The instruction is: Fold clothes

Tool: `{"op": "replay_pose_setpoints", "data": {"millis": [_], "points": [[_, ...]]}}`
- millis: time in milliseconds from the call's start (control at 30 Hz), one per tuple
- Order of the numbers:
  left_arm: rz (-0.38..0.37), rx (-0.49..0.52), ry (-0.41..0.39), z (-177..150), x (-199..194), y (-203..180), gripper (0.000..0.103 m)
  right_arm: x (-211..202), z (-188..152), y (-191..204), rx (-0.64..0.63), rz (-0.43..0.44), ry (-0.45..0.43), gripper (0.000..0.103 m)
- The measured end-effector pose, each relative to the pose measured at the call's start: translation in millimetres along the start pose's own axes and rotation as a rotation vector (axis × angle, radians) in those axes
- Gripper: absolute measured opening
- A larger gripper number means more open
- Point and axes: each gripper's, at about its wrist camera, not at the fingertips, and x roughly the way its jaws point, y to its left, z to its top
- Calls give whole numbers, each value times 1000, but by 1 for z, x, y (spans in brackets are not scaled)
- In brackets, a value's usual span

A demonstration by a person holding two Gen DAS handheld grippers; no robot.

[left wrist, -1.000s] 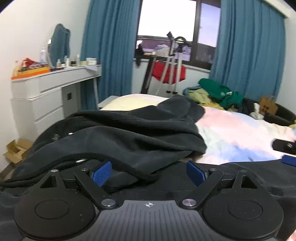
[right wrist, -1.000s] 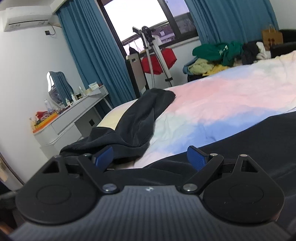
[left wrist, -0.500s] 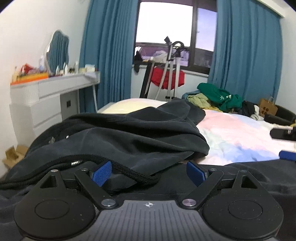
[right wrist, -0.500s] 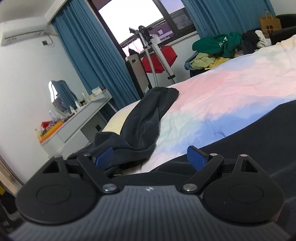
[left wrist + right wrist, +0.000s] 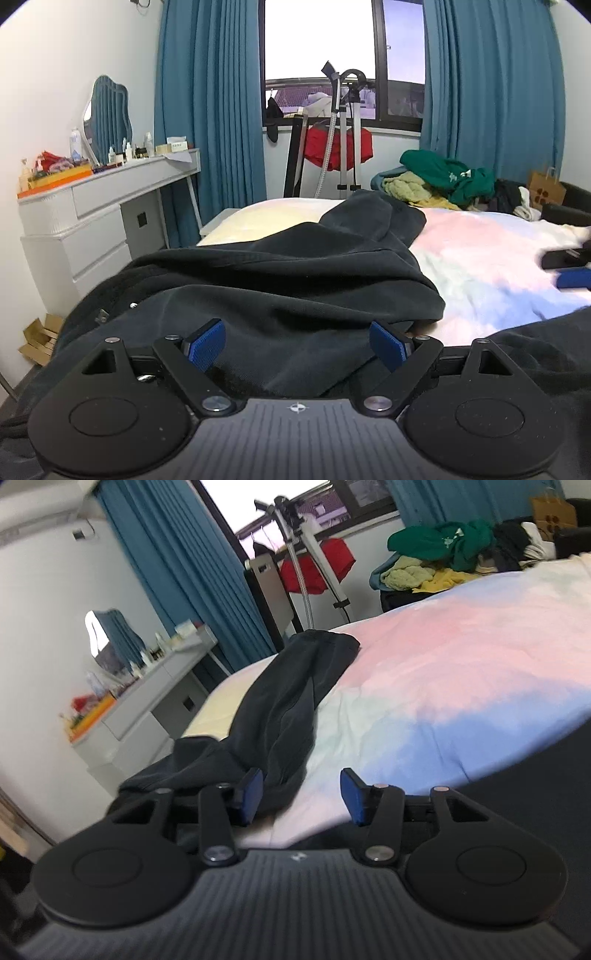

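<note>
black hoodie heaped at the left of the bed, both grippers spread and empty

black fleece, a hoodie (image 5: 280, 280), lies bunched on the pastel bedsheet (image 5: 487, 258), heaped toward the dresser (image 5: 92, 214) side. the left gripper (image 5: 297, 345) sits low just over the heap, its blue pads wide apart with cloth directly ahead and beneath but nothing pinched. the right gripper (image 5: 301, 794) is also spread, holding nothing; dark cloth lies by its left pad, bare sheet lies ahead of its right pad, and more dark cloth fills the lower right corner of its view.

the relation that matters: the sleeve (image 5: 295, 694) runs as a long strip away from the grippers toward the window (image 5: 317, 40), so its long axis points forward and slightly right. the left gripper is nearer the body of the garment; the right gripper looks nearer the sleeve's root.

to the right, the sheet is open and flat, which seems the likely room for spreading the garment. the bed's left edge runs close beside the heap, so cloth pulled that way could slide off.
</note>
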Motion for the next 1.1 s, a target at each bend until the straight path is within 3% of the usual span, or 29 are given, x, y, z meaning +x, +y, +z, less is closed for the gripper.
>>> {"op": "replay_pose_setpoints", "data": {"millis": [267, 433, 533, 567, 600, 633, 733, 833, 967, 1100], "points": [[-43, -4, 25, -20, 37, 3, 87, 166, 64, -28, 234, -15, 12, 50], [-106, -55, 25, -30, 63, 11, 87, 258, 85, -44, 296, -84, -27, 51], [-144, -113, 9, -32, 74, 19, 90, 293, 96, -44, 282, -107, -43, 50], [-157, -130, 3, -33, 77, 21, 91, 302, 100, -41, 256, -124, -50, 48], [-166, -146, -2, -33, 79, 24, 91, 307, 103, -35, 207, -154, -64, 25], [-176, -162, -7, -34, 81, 26, 91, 306, 106, -30, 167, -169, -78, 10], [-190, -188, -13, -34, 86, 31, 91, 300, 113, -18, 55, -212, -122, 7], [-197, -202, -18, -34, 85, 35, 91, 262, 126, -18, 54, -246, -204, 7], [-226, -252, -7, -31, 79, 43, 91, 183, 146, -32, 75, -285, -287, 7], [-229, -271, 10, -28, 69, 50, 91, 88, 141, -63, 99, -350, -352, 7]]}}
